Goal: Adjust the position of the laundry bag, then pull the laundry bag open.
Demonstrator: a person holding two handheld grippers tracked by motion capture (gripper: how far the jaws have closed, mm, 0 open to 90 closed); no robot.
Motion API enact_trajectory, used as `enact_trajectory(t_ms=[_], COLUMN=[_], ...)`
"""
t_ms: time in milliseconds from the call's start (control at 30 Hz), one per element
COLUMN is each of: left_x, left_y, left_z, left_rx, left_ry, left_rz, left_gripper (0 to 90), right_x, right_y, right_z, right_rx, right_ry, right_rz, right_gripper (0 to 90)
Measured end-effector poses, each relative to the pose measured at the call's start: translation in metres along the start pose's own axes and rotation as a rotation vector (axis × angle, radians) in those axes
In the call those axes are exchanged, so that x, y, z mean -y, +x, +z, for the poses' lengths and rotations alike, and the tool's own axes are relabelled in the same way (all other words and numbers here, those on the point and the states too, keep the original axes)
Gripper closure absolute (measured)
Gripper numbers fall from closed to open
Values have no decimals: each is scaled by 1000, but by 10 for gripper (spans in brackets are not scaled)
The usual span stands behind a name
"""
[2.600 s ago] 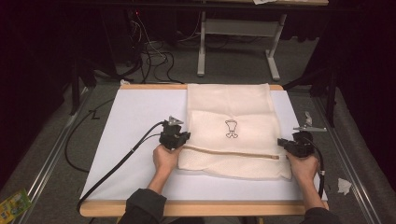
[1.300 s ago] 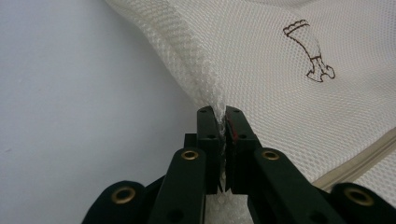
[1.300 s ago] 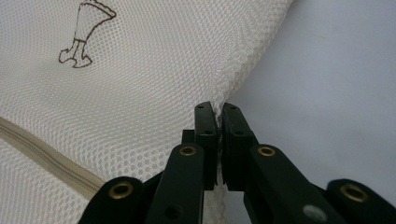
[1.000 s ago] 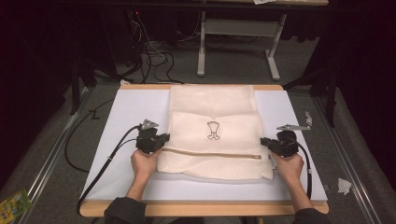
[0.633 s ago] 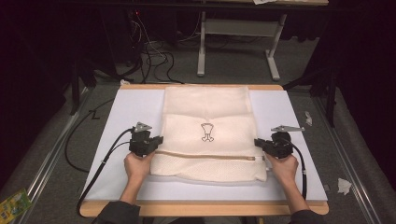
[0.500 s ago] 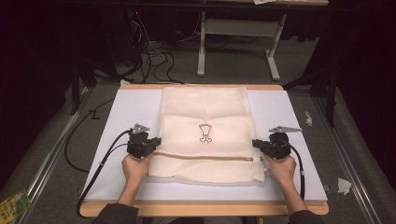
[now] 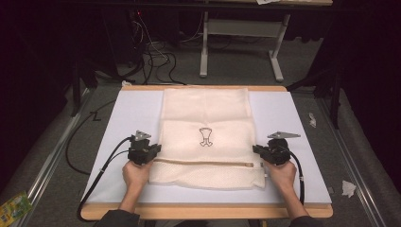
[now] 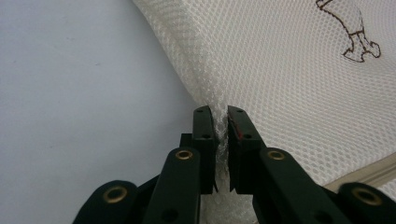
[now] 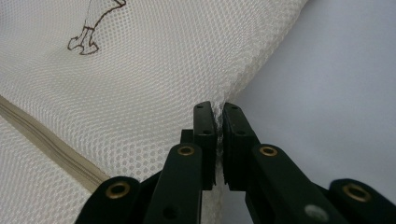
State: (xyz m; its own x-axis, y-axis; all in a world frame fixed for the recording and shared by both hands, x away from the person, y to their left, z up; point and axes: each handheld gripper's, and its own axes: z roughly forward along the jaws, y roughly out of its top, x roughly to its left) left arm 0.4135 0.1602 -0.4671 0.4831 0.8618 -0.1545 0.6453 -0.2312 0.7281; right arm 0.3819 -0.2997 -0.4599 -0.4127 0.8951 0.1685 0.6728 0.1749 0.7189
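Two hand-held grippers, left (image 7: 152,150) and right (image 7: 259,152), clamp mesh bag (image 7: 205,118) side edges, jaws just easing; bag shifted toward desk (image 7: 118,123) left edge; margins open both sides.

I can't read the small brown print (image 7: 205,137) on the mesh bag (image 7: 205,109); gripper views crop it, green packet (image 7: 14,208) cut by frame edge

Cream mesh bag (image 7: 205,118), flat on white table (image 7: 127,113); left gripper (image 7: 150,152) and right gripper (image 7: 261,152) sat at its side edges
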Motion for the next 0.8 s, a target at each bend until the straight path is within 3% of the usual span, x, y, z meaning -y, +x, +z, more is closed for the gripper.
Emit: enact_trajectory(t_ms=[67, 267, 300, 367, 567, 800], left_x=[1, 1, 2, 2, 7, 11], left_y=[-1, -1, -1, -2, -13, -31], left_z=[0, 0, -1, -4, -15, -24], left_rx=[-6, -46, -72, -80, -76, -31], left_ry=[-3, 1, -9, -30, -84, -95], left_rz=[5, 21, 27, 31, 68, 125], left_gripper=[810, 695, 611, 560, 505, 481], right_x=[0, 1, 1, 1, 3, 9], right_y=[3, 2, 2, 3, 2, -1], right_z=[1, 3, 2, 1, -5, -11], right_rx=[18, 23, 31, 41, 69, 76], right_ry=[1, 8, 9, 9, -22, -43], right_rz=[-20, -18, -14, -15, -11, 8], right_gripper=[857, 827, 793, 743, 576, 517])
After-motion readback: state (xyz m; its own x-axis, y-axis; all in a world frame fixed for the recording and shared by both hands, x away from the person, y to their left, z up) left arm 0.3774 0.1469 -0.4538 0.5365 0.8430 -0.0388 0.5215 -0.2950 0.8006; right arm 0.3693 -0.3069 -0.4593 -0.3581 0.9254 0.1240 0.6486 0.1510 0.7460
